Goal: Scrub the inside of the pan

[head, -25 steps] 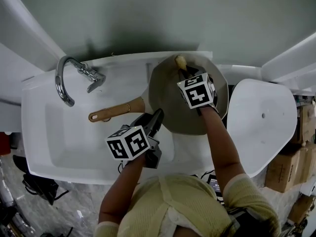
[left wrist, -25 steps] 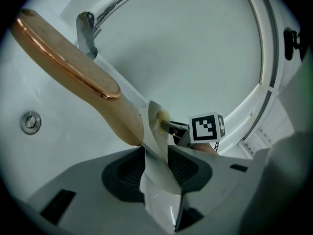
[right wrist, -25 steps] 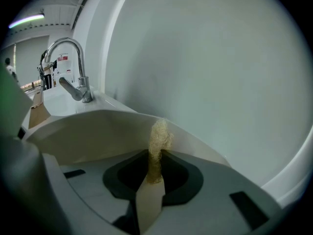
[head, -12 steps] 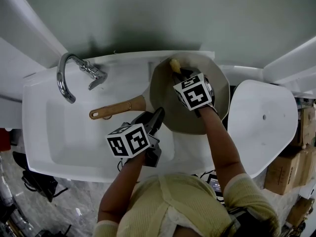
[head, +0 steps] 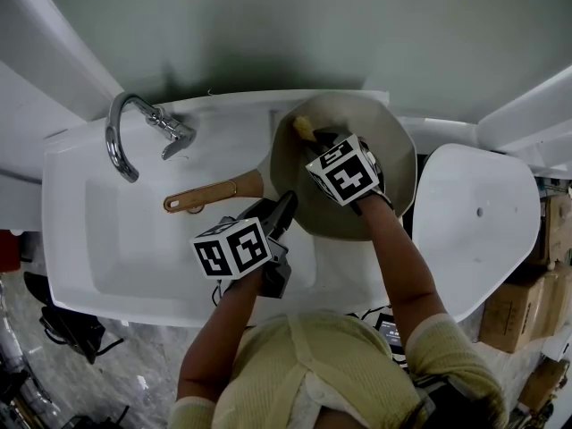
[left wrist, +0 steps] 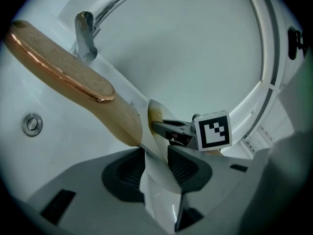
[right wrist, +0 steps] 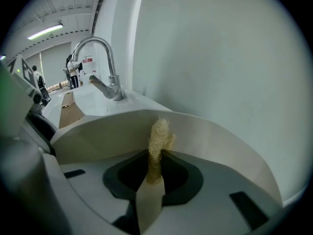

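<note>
White sink, grey wall — left tongs pinch the pan rim, right tongs grip a scrubber.

- No readable text, brand or number in any view.
- White cube with black square markers on the left gripper: coded patterns only, no characters.
- Same kind of white marker cube on the right gripper: patterns only. The left gripper view shows one face of it, also without letters.
- Small red-and-white sign far back in the right gripper view: too small to read.
- Brown cardboard boxes at the right edge of the head view: no legible print.
</note>
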Tool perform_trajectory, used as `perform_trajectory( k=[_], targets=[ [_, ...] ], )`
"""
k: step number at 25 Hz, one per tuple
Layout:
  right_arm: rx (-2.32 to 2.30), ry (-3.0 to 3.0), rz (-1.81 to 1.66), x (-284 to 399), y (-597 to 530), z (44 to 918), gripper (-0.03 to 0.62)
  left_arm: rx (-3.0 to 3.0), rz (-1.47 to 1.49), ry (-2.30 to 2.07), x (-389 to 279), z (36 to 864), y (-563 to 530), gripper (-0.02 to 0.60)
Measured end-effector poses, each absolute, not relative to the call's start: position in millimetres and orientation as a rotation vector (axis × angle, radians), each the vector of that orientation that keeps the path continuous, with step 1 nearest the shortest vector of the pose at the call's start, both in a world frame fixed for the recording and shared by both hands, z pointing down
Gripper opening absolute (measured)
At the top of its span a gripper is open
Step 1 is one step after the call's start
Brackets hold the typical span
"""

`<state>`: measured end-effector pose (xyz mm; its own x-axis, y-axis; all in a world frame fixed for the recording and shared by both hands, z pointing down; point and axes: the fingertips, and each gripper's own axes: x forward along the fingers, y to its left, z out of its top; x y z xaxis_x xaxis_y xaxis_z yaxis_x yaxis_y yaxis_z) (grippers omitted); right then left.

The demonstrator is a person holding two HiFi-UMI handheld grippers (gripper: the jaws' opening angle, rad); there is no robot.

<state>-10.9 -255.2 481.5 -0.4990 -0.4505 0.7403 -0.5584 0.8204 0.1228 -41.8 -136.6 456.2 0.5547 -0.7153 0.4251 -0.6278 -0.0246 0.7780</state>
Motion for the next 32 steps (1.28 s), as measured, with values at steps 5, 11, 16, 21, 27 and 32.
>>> perform_trajectory(
  k=[5, 11, 16, 21, 27, 32],
  targets=[
    [0.662, -2.186, 0.149, -20, -243, 483, 0.083, 1.706, -0.093, -1.137, -43, 459, -137, 0.193],
    [0.567, -2.204, 0.128, -27, -226, 482, 0.083, 1.7, -0.082, -1.143, -45, 461, -136, 0.193],
    [0.493, -2.212, 0.115, -30, -214, 483, 0.083, 1.7, -0.08, -1.147, -46, 462, -136, 0.193],
    [0.424, -2.191, 0.12, -30, -200, 485, 0.083, 1.706, -0.078, -1.152, -48, 463, -137, 0.193],
    [0.36, -2.175, 0.091, -29, -190, 486, 0.083, 1.707, -0.073, -1.153, -48, 463, -137, 0.193],
    [0.299, -2.158, 0.066, -28, -179, 488, 0.083, 1.715, -0.07, -1.153, -47, 463, -137, 0.193]
  ],
)
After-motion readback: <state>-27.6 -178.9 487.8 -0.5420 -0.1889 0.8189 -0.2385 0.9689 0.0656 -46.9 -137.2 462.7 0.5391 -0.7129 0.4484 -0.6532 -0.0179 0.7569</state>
